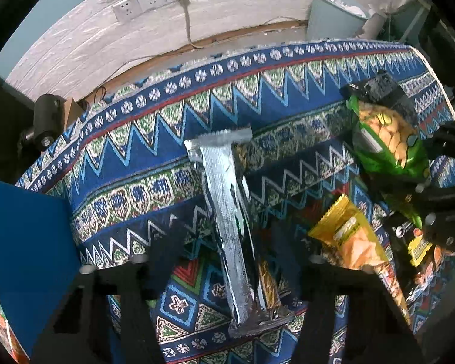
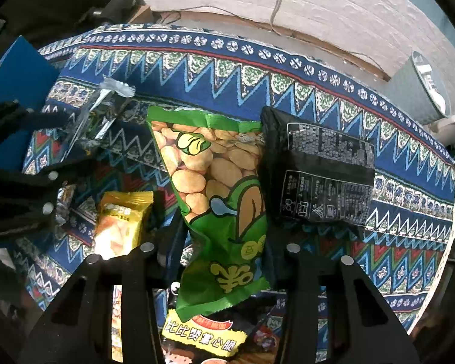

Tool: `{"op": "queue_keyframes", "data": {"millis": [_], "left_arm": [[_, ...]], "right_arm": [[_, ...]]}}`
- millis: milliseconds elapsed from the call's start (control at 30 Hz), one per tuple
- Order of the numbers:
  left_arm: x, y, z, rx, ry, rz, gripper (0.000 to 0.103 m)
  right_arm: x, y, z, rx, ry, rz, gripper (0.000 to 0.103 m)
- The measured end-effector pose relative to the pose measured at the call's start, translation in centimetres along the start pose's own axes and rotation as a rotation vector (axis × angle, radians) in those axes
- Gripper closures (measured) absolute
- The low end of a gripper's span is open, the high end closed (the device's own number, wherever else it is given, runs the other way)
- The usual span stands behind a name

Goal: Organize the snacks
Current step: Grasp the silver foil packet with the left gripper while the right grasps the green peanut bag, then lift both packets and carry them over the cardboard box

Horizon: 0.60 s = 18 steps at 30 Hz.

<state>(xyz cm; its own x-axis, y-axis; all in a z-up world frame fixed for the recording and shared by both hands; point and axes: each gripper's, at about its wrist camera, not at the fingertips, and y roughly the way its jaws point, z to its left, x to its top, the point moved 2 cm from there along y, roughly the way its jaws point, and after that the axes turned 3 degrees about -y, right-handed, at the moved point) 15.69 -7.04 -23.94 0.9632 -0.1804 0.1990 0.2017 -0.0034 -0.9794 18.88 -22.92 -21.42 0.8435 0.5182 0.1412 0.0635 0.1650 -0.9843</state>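
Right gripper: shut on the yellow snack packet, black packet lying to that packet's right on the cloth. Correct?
Wrong packet. The right wrist view shows the right gripper shut on the green peanut packet; the yellow packet lies untouched to its left. The black packet does lie to the right on the cloth.

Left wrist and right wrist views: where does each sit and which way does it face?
Left wrist: on the left hand-held gripper, facing steeply down at the patterned cloth; its fingers straddle a silver packet.
Right wrist: on the right hand-held gripper, facing down; its fingers flank a green peanut bag.
Shared: both packets, the yellow packet, and each other's gripper.
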Motion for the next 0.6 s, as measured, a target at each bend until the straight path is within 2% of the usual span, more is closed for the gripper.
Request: {"op": "queue_keyframes", "data": {"millis": [67, 100, 300, 600], "left_arm": [[-0.5, 0.0, -0.1, -0.008, 0.0, -0.008, 0.068], [-0.8, -0.1, -0.2, -0.012, 0.001, -0.011, 0.07], [-1.8, -1.1, -0.2, -0.014, 0.013, -0.043, 0.071], [-2.7, -4.5, 0.0, -0.018, 0.007, -0.098, 0.072]], "right_arm": [[0.1, -0.5, 0.2, 0.003, 0.001, -0.006, 0.065], [0.1, -0.6, 0.3, 0.004, 0.001, -0.011, 0.065], [0.2, -1.9, 0.4, 0.012, 0.008, -0.038, 0.066], [0.4, -4.0, 0.8, 0.028, 0.012, -0.071, 0.066]]}}
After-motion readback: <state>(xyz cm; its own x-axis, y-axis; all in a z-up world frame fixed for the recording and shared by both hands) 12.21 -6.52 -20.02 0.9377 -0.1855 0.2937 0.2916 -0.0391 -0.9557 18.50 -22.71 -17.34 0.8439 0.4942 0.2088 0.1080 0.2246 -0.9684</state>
